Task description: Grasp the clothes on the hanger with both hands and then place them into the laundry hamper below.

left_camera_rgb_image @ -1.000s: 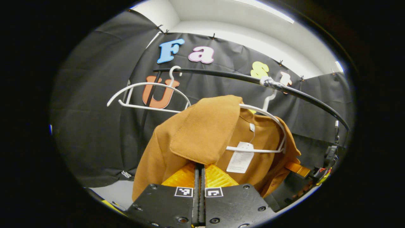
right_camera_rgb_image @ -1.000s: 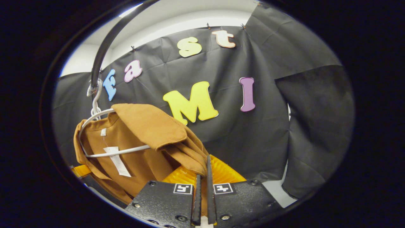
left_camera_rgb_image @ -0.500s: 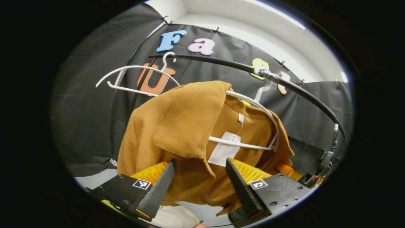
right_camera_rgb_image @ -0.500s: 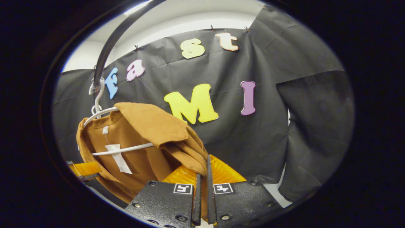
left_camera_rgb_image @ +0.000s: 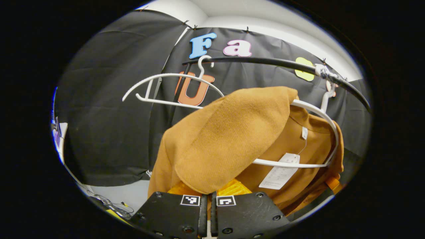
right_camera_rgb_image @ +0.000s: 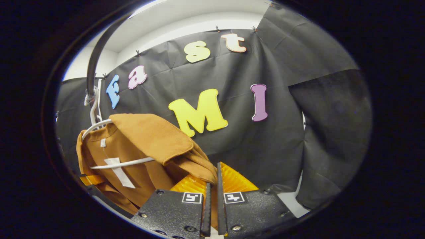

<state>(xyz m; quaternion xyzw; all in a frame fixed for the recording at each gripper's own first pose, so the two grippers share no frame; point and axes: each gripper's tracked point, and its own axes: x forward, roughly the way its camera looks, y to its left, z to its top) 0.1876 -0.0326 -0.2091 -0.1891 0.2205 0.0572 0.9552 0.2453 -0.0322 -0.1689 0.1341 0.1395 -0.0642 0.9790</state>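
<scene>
The brown jacket (left_camera_rgb_image: 232,139) is thick, felt-like stuff with a big collar flap, still draped on its white hanger (left_camera_rgb_image: 318,132) under the black rail (left_camera_rgb_image: 265,61). Left tool (left_camera_rgb_image: 207,199) is pressed together on the fabric below the collar; right tool (right_camera_rgb_image: 212,196) is pinching the jacket's other edge, out to the side of the hanger. The white paper tag (left_camera_rgb_image: 280,171) dangling off the hanger's crossbar has print too small to read.

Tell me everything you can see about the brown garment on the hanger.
The brown garment is a tan, felt-like woven top with a broad collar flap. It hangs open on a white plastic hanger hooked to the black rail, with a white paper tag dangling inside. The left gripper is closed on one shoulder edge and the right gripper on the other.
</scene>
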